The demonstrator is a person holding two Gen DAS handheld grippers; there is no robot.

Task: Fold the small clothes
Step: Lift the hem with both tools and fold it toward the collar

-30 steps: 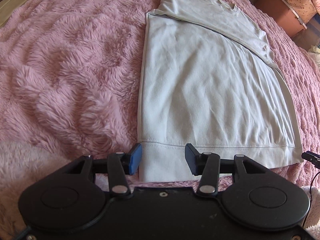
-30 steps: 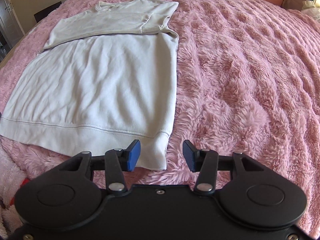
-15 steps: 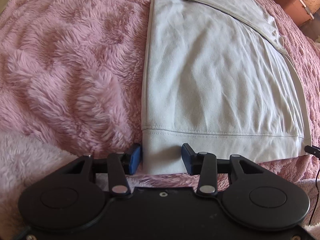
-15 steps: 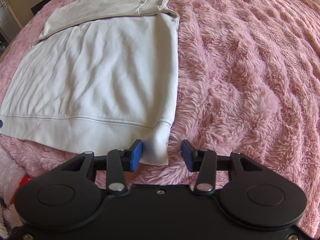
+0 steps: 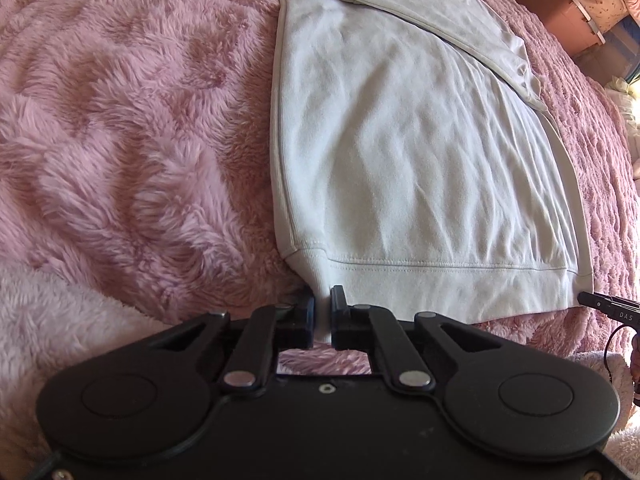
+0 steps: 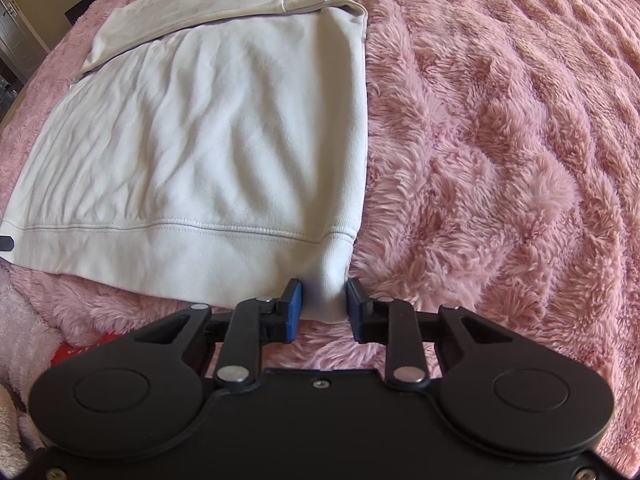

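Ribbed hem of white sweatshirt [image 5: 420,152] on shaggy pink blanket [image 5: 120,120]; left hand-held gripper [image 5: 322,312] pinches it; right hand-held gripper [image 6: 323,300] closing around it.

The left claw [image 5: 322,312] points steeply down at the near hem of the pale shirt [image 5: 420,168], at the hem's left corner, its jaws drawn together with the pads pinching a thin bunch of that fabric. The right claw [image 6: 323,307] tilts down just as steeply at the hem's right corner; its jaws are closing, the blue pads [image 6: 294,312] standing at either side of the hem corner between them, with fabric gathered in the gap.
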